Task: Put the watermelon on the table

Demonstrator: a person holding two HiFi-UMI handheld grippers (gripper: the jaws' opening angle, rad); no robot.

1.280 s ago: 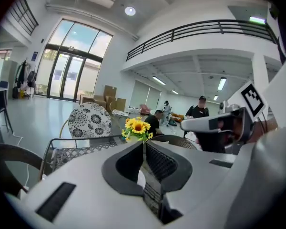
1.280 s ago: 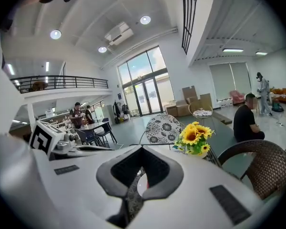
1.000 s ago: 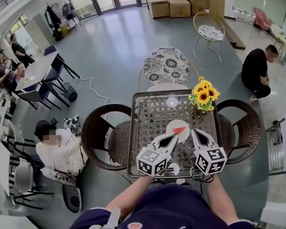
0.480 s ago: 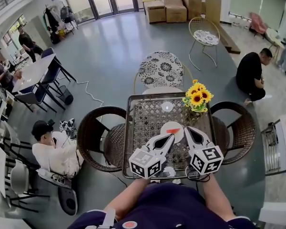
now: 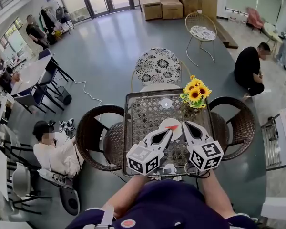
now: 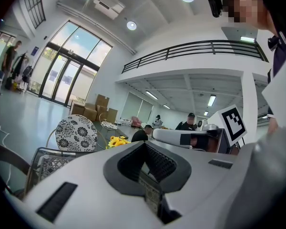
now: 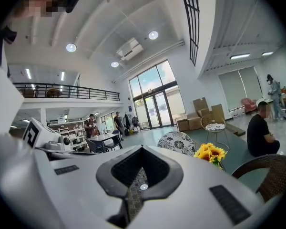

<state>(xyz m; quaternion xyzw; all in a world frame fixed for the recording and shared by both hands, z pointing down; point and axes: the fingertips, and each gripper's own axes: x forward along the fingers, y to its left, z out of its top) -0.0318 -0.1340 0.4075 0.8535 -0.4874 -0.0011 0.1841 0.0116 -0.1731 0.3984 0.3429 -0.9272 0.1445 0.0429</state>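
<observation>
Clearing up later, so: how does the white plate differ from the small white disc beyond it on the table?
The plate is clearly larger than the disc. The plate carries a red watermelon slice; the disc is bare. The plate lies mid-table, the disc nearer the far edge. Both are round, white and flat on the table.

Sunflowers (image 5: 194, 92) nr floral chair (image 5: 158, 66); cardboard boxes (image 5: 162, 6) at back.
</observation>
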